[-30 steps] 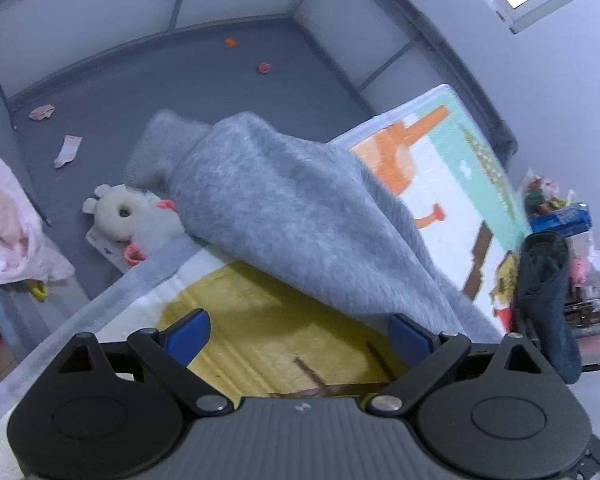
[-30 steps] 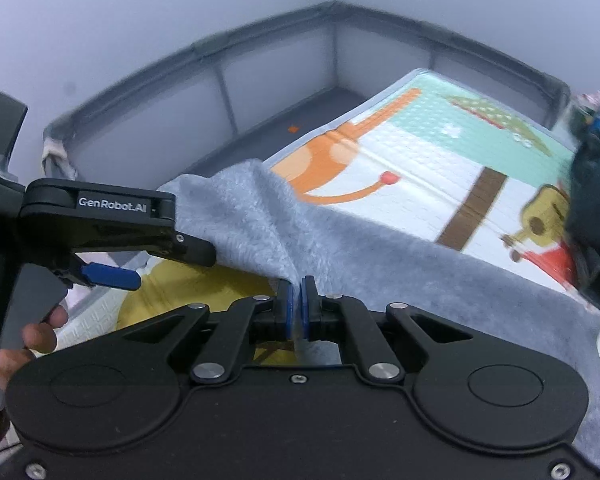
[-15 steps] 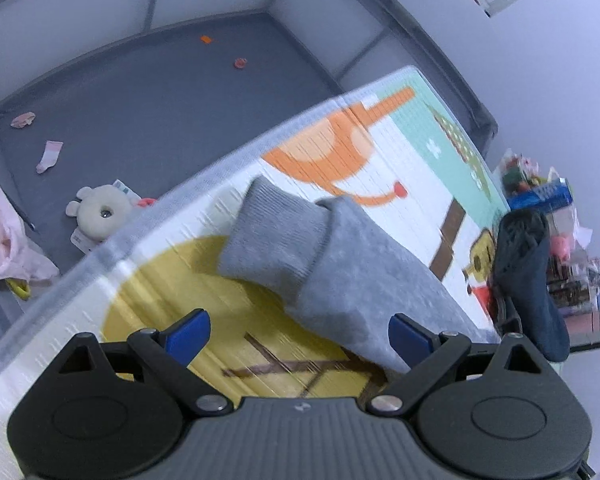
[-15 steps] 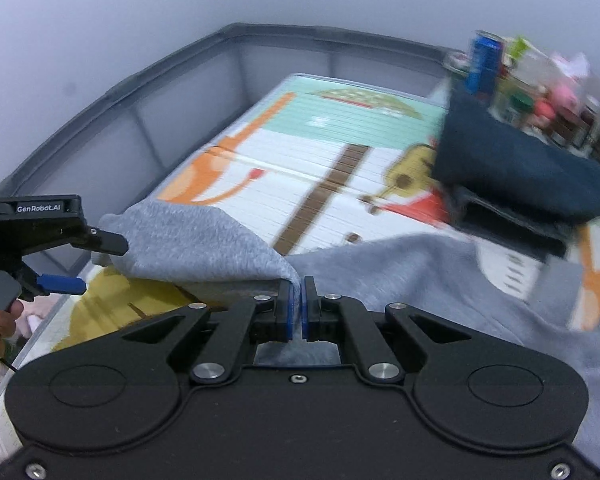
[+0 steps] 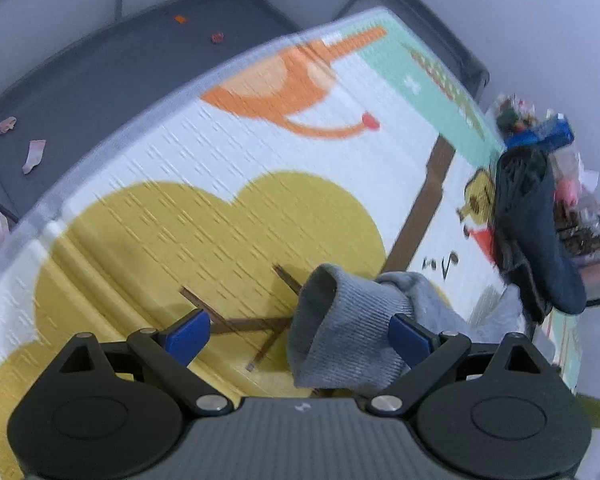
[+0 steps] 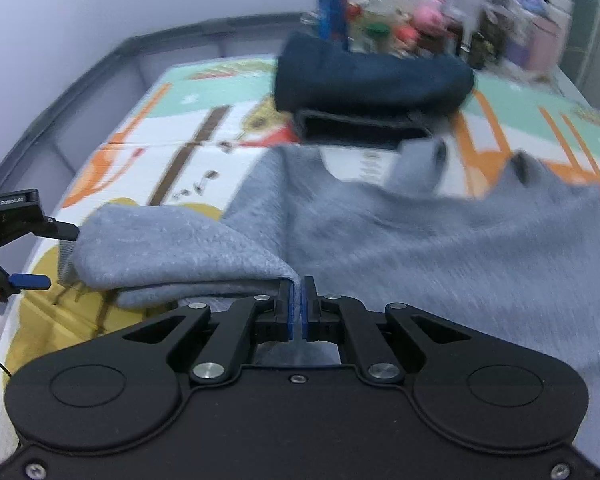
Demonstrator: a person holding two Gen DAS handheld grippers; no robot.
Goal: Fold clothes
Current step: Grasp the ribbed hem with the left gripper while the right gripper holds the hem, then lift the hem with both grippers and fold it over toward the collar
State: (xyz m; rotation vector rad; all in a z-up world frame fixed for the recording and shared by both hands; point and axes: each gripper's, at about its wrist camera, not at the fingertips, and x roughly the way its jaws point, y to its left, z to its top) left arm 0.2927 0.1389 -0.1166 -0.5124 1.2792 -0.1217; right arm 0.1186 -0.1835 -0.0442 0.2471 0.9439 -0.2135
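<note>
Our right tongs [image 6: 298, 306] pinch the gray sweater [image 6: 440, 236] on the play mat [image 5: 228, 168], pulling a sleeve [image 5: 348, 336] across to fold it. Our left tongs [image 5: 300, 334] stay wide apart, sleeve cuff between them, untouched.

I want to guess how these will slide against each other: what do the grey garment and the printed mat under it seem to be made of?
The grey garment looks like soft knit, perhaps fleece or wool blend: fuzzy nap, ribbed cuff. The mat looks like embossed foam or vinyl: printed colours, fine stamped dashes, slight sheen. I cannot tell either exactly.
</note>
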